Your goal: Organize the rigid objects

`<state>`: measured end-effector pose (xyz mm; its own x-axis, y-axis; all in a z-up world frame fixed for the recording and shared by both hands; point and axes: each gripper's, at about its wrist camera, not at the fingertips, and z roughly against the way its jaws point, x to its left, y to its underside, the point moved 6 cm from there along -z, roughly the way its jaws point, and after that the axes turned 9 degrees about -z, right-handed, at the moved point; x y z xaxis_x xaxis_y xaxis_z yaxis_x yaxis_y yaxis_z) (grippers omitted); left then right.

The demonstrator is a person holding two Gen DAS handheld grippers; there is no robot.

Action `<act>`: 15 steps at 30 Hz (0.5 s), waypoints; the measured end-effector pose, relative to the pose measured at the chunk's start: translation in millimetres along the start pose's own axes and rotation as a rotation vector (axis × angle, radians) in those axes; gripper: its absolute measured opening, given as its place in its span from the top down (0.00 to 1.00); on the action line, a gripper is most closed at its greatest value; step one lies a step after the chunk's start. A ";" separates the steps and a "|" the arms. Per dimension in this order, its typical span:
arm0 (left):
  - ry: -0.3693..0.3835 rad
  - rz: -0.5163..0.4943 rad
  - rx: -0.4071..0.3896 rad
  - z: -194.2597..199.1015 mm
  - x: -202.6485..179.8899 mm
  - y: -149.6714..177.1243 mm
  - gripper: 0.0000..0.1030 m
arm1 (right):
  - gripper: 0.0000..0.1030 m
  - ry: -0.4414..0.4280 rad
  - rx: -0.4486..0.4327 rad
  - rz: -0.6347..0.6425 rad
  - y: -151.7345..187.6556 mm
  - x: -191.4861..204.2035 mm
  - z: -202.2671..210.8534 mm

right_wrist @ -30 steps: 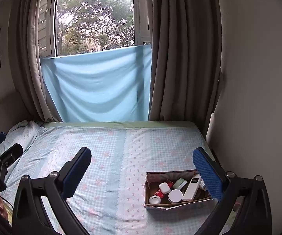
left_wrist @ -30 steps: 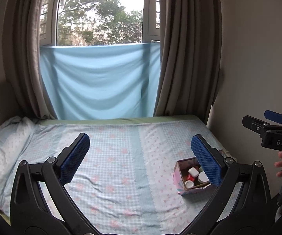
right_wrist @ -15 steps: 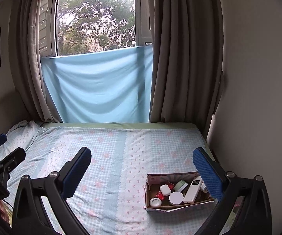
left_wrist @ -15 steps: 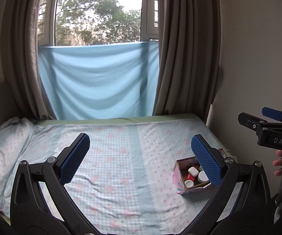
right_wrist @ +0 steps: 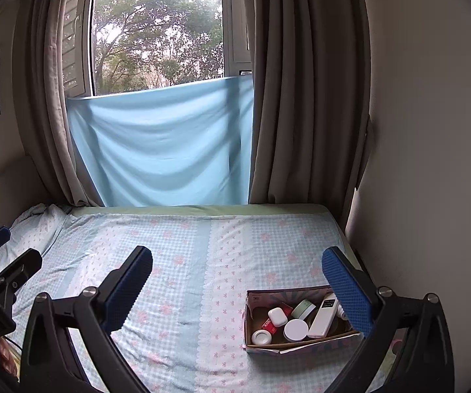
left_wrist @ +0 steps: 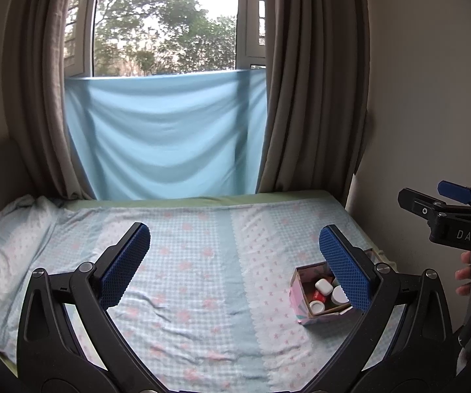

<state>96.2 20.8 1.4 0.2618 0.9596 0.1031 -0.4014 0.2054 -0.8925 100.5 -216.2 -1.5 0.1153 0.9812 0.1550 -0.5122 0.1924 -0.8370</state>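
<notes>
While both views tilt slightly upward over the last second, left gripper and right gripper stay spread and empty above the bed; the box keeps its small items, unmoved.

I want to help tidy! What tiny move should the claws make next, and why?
Maybe ease the right claw over the box for a closer look. Both it and the left claw are open and empty, and the small items I see all lie inside. That fits either tidying finished or sorting ahead.
</notes>
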 end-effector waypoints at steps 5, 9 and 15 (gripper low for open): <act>-0.004 0.000 0.001 -0.4 -0.5 0.0 0.00 | 0.00 0.005 0.001 -0.007 0.6 -0.2 1.3; -0.005 0.000 0.001 -0.7 -0.6 0.0 0.00 | 0.00 0.006 0.001 -0.011 0.5 -1.0 1.0; -0.010 -0.002 0.007 -2.9 1.0 -0.4 0.00 | 0.00 0.011 -0.003 -0.015 0.0 -2.5 1.2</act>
<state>99.2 21.2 0.6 0.2535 0.9611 0.1093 -0.4070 0.2085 -0.8893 99.2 -218.7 -1.2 0.1324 0.9779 0.1619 -0.5081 0.2072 -0.8360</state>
